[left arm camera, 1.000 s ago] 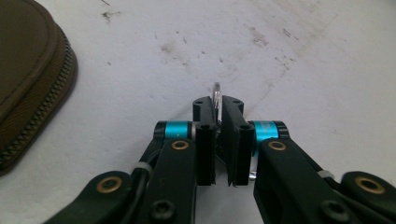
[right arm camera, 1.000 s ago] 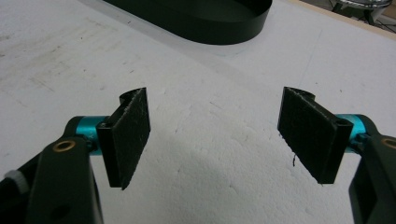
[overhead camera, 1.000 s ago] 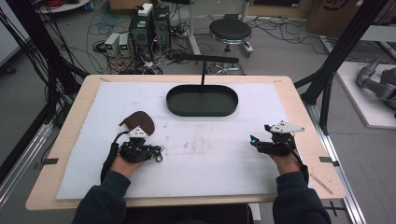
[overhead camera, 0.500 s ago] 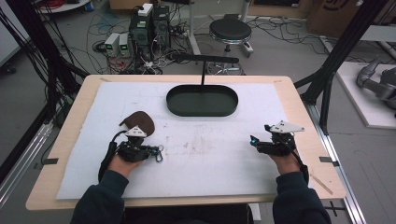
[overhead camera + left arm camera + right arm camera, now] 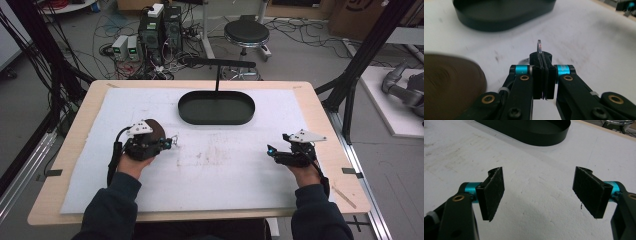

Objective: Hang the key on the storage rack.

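Observation:
My left gripper [image 5: 169,143] rests on the white sheet at the left, shut on a small thin loop-shaped piece [image 5: 539,46] that sticks out past the closed jaws. In the high view that piece [image 5: 174,140] glints at the gripper's tip. Right beside the left gripper [image 5: 543,60] lies a flat, round brown object [image 5: 156,128], blurred at the left in the left gripper view [image 5: 449,82]. My right gripper [image 5: 270,150] sits at the right side of the sheet. It stands open [image 5: 540,187] with only bare sheet between its pads.
A black oval tray [image 5: 216,119] lies at the back middle of the white sheet [image 5: 220,170], with a dark stand rising behind it. The tray's wall [image 5: 544,137] is ahead of the right gripper. The wooden table edge frames the sheet.
The left hand has rolled and shifted a little toward the brown object, and its grey top plate now shows. The right gripper has barely moved.

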